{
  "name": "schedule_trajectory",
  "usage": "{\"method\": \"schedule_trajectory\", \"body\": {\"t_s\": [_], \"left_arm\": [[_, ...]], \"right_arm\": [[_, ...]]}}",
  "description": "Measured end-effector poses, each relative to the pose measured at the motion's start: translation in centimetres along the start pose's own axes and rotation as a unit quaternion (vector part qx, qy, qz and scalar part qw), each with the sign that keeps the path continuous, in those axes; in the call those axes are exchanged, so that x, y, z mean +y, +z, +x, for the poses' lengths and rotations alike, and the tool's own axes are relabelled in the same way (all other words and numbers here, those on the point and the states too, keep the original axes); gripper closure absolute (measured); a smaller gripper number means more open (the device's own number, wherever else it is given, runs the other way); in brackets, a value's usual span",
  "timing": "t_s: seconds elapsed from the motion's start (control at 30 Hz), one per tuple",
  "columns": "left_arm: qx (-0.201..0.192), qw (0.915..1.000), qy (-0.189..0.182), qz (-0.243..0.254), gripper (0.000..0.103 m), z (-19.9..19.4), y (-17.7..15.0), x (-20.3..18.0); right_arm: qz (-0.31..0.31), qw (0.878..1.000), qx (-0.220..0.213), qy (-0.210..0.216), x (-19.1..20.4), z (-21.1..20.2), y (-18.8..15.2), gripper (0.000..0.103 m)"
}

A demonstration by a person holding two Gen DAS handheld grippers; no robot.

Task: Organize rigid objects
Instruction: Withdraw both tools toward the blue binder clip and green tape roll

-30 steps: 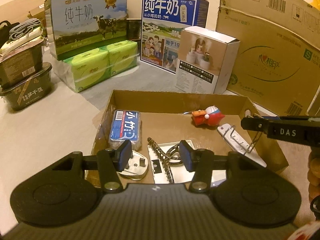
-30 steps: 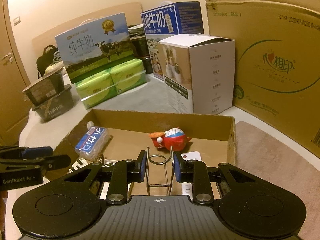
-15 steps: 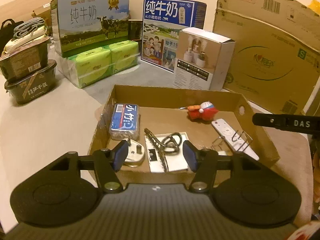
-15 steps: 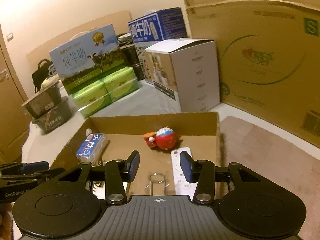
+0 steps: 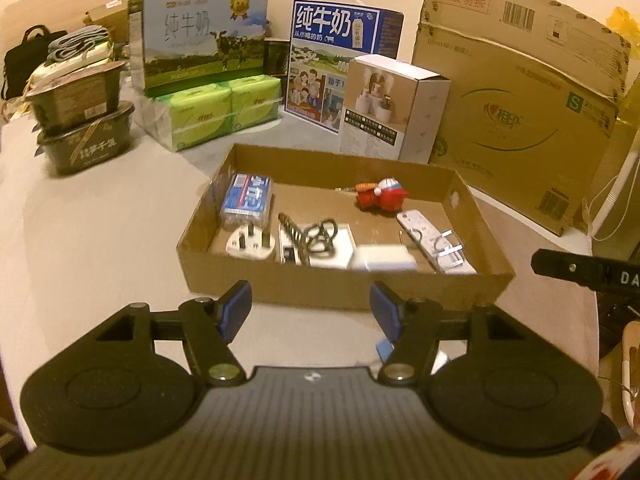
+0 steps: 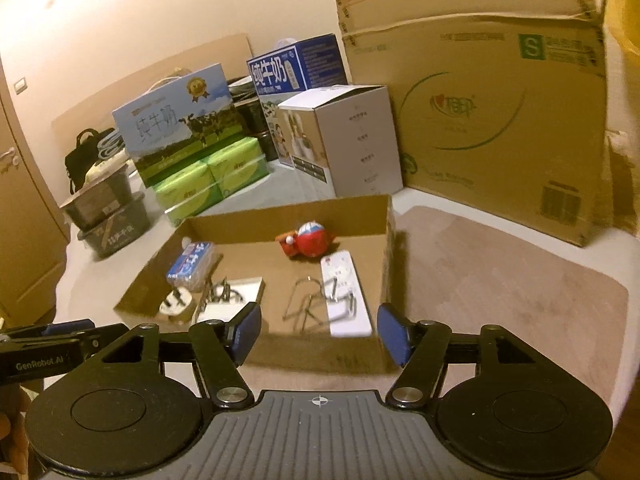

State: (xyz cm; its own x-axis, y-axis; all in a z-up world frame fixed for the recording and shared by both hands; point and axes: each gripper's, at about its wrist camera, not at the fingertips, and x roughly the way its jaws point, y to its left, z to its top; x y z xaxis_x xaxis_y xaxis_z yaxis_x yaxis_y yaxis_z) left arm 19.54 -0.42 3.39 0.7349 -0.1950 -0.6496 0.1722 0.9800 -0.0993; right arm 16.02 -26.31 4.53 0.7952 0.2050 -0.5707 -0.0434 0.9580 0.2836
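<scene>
Brown corrugated cardboard makes up the shallow open tray (image 5: 344,288) (image 6: 320,354) in front of you, and every small thing of the task lies inside it. Your left gripper (image 5: 311,310) hangs just short of the tray's near wall with its blue-padded tongs spread wide and nothing between them. Your right gripper (image 6: 320,332) is the same — tongs wide, holding nothing, at the near right corner of the tray.

Seen from your left wrist, the blue-and-white wrapped packet (image 5: 248,200) (image 6: 191,264) sits at ten o'clock in the tray. Just nearer you lies the white round wall plug (image 5: 251,243) (image 6: 176,301), and beside it, at about seven o'clock, a dark twisted metal puzzle (image 5: 310,236) (image 6: 219,293) rests on a flat white card (image 5: 340,242) (image 6: 244,289). The red-and-white round toy figure (image 5: 382,197) (image 6: 309,240) sits at one o'clock near the far wall. At four o'clock the long white remote control (image 5: 432,240) (image 6: 344,288) lies along the right wall — a bent steel wire clip (image 5: 444,242) (image 6: 316,304) rests across it.

Beyond the tray, at twelve o'clock, stands a white product carton (image 5: 394,108) (image 6: 352,140). A big brown shipping box (image 5: 520,120) (image 6: 500,128) fills two o'clock. Two milk gift boxes, one green-and-blue (image 5: 200,36) (image 6: 176,124) and one dark blue (image 5: 340,52) (image 6: 296,68), stand further back, the green-and-blue one on green tissue packs (image 5: 216,108) (image 6: 208,178).
</scene>
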Motion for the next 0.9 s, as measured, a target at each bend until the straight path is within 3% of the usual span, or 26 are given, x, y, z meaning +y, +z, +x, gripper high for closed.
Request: {"method": "schedule_trajectory", "body": {"t_s": [0.37, 0.9], "left_arm": [[0.013, 0.9997, 0.007, -0.019, 0.038, -3.9, -4.1, -0.3], [0.02, 0.9995, 0.013, -0.02, 0.034, -7.0, -7.2, -0.1]], "right_arm": [[-0.011, 1.0, 0.013, 0.0, 0.6, -4.1, -4.0, 0.036], [-0.021, 1.0, 0.023, 0.003, 1.3, -6.5, -6.2, 0.035]]}}
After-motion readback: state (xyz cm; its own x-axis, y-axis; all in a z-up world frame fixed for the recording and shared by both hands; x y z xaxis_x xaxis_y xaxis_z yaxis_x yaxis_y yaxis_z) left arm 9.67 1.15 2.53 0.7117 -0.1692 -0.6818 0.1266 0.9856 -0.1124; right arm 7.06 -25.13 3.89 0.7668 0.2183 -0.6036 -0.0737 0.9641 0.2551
